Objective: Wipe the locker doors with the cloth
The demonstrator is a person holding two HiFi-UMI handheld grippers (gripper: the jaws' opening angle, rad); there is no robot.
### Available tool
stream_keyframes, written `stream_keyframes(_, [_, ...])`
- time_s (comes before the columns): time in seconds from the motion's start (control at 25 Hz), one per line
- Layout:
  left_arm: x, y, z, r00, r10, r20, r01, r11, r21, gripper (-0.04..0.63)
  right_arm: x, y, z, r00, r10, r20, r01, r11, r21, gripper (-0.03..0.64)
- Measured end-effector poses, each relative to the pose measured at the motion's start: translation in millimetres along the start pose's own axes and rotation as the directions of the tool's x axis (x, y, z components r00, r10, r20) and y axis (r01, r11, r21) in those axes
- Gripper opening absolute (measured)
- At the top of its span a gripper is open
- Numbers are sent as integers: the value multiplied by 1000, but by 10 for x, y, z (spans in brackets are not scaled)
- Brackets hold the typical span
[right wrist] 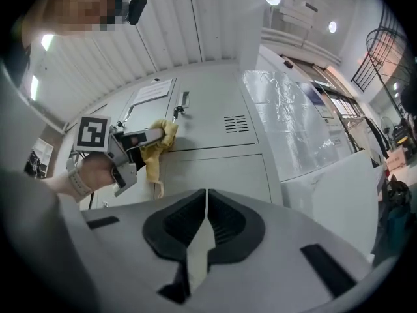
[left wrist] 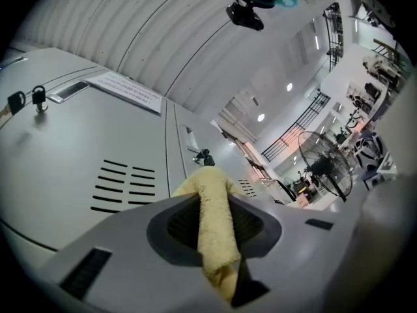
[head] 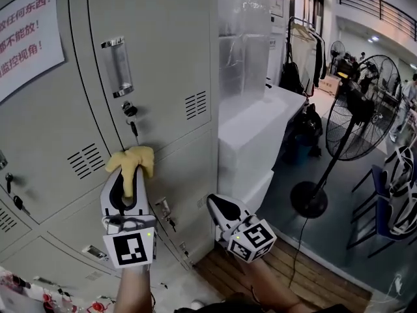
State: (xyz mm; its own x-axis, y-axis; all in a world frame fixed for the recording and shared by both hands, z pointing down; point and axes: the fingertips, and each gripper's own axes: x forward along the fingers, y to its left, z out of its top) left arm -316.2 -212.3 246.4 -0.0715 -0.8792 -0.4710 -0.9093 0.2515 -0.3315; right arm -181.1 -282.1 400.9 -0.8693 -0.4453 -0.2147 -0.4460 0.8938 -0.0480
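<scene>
A yellow cloth (head: 132, 160) is pinched in my left gripper (head: 128, 169) and pressed against the grey locker door (head: 163, 51) at its lower edge, just below a key lock (head: 129, 109). In the left gripper view the cloth (left wrist: 215, 220) runs between the jaws toward the locker (left wrist: 78, 149). The right gripper view shows the left gripper (right wrist: 146, 139) and the cloth (right wrist: 158, 145) on the locker (right wrist: 215, 119). My right gripper (head: 220, 205) hangs lower right, away from the doors, jaws shut with nothing in them (right wrist: 206, 197).
A paper notice (head: 26, 31) is stuck on the left door. White foam boxes (head: 260, 129) and a plastic-wrapped unit (head: 244, 38) stand right of the lockers. A pedestal fan (head: 355, 109), clothes rack (head: 306, 51) and chairs (head: 394, 201) fill the right side.
</scene>
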Motion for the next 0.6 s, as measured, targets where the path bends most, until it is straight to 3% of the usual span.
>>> stream_keyframes(0.24, [309, -57, -75, 996, 86, -27, -86, 996, 8, 83, -217, -346, 10, 1000, -24, -10, 24, 1000, 4, 21])
stream_keyframes(0.6, [682, -414, -202, 995, 75, -68, -73, 997, 34, 83, -512, -702, -31, 995, -97, -22, 97, 995, 12, 23])
